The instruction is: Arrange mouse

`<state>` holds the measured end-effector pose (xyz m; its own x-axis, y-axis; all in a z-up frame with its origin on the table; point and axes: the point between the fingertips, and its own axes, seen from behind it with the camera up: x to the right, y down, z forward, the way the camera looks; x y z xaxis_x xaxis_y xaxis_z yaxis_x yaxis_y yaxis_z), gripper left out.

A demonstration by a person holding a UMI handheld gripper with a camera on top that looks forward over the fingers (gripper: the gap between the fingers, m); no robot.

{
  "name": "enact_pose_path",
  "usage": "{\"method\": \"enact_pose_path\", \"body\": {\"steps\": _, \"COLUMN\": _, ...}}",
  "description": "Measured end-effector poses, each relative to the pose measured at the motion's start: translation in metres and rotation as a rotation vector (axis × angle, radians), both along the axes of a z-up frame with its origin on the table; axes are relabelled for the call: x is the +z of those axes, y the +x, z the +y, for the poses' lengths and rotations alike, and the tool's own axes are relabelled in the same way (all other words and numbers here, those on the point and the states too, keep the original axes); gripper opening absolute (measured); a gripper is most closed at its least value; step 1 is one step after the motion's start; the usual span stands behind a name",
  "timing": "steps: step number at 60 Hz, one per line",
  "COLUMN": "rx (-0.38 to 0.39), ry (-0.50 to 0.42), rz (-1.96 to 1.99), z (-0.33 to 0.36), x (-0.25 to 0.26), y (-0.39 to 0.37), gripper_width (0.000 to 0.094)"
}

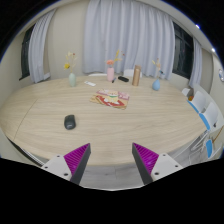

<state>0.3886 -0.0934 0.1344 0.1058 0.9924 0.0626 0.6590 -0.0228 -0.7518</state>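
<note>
While the fingers (111,160) stand apart with nothing between them, the mouse (70,122) lies on the table (120,130) well ahead of them and off to their left. Its long axis seems to run roughly away from the fingers, though it is too small to be sure. Beyond the mouse, toward the curtains, sit some papers (111,98) and several bottles (110,72).

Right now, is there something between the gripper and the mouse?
No: in the gripper view only bare table lies between the open gripper and the mouse.
</note>
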Motion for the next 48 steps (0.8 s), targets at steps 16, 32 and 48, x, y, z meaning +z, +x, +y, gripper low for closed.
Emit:
{"method": "enact_pose_path", "body": {"steps": 16, "rx": 0.088, "ry": -0.041, "rz": -0.012, "z": -0.085, "x": -0.019, "y": -0.006, "gripper_width": 0.0866}}
{"method": "enact_pose_path", "body": {"steps": 32, "rx": 0.179, "ry": -0.094, "rz": 0.016, "z": -0.176, "x": -0.043, "y": -0.042, "gripper_width": 0.0859}}
{"method": "enact_pose_path", "body": {"steps": 48, "rx": 0.151, "ry": -0.057, "rz": 0.011, "z": -0.185, "x": -0.088, "y": -0.106, "gripper_width": 0.0858}}
